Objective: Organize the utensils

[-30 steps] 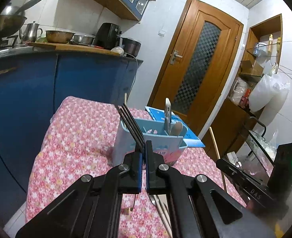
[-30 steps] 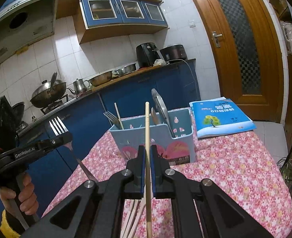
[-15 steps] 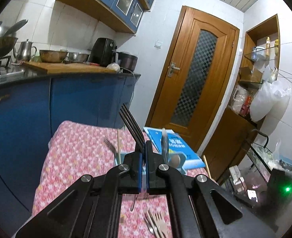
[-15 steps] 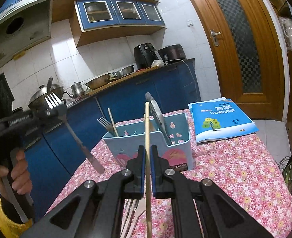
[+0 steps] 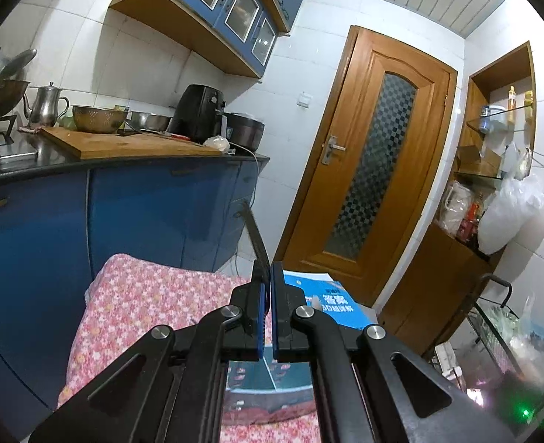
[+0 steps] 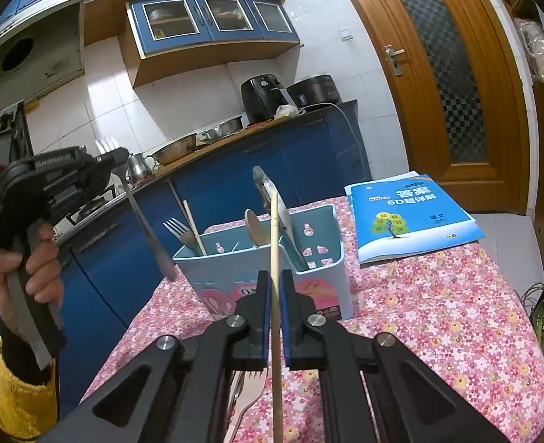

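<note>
Lifted higher than before, the left gripper clamps a metal fork beside the blue utensil holder. Right gripper pinches 1 chopstick before it. Nearby: blue booklet, pink fork.

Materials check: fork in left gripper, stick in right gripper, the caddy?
Fork: looks like metal, grey with a dull shine along the handle. Chopstick: probably wood or bamboo, matte pale tan, uniform. Caddy: likely plastic, smooth light blue walls with molded cutouts and printed art.
</note>
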A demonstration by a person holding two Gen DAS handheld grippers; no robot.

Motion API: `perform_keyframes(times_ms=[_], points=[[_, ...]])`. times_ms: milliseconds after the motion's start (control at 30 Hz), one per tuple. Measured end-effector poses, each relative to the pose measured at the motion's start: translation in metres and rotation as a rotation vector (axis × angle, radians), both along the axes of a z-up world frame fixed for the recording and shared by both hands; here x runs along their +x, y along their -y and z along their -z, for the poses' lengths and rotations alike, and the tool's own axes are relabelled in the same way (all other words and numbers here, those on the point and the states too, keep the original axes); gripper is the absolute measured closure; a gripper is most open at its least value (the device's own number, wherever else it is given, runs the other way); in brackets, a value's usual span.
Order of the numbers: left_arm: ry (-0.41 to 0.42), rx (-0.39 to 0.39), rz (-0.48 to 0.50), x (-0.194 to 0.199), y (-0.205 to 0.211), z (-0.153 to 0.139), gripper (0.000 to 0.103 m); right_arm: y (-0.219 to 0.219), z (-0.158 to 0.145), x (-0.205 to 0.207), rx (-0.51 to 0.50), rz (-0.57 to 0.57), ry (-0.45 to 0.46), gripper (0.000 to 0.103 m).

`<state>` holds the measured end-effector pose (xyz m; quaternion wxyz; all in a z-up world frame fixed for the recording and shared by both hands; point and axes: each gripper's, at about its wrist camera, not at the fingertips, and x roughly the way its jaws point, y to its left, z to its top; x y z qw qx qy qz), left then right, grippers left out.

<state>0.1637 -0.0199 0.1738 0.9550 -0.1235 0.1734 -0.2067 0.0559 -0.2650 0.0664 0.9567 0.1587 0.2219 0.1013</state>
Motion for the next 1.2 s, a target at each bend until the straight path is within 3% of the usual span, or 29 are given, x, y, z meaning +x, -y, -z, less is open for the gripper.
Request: perform_keyframes(times_ms=[200, 367, 633, 1200], points=[[0.031, -0.012, 0.004, 0.007, 0.005, -0.013, 0.103, 0.006, -0.002, 0.005, -0.001, 0.007, 0.009, 0.097], [0.032, 0.030, 0.001, 0.004, 0.008, -0.013, 0.103, 0.009, 0.000, 0.009, 0.009, 0.005, 0.010, 0.097], [-0.100, 0.070, 0.000, 0.011, -0.001, 0.022, 0.103, 0.010, -0.009, 0.019, -0.003, 0.003, 0.034, 0.097], [-0.236, 0.119, 0.024, 0.018, -0.003, 0.084, 0.103, 0.011, -0.048, 0.104, 0.012, 0.054, 0.264, 0.096]])
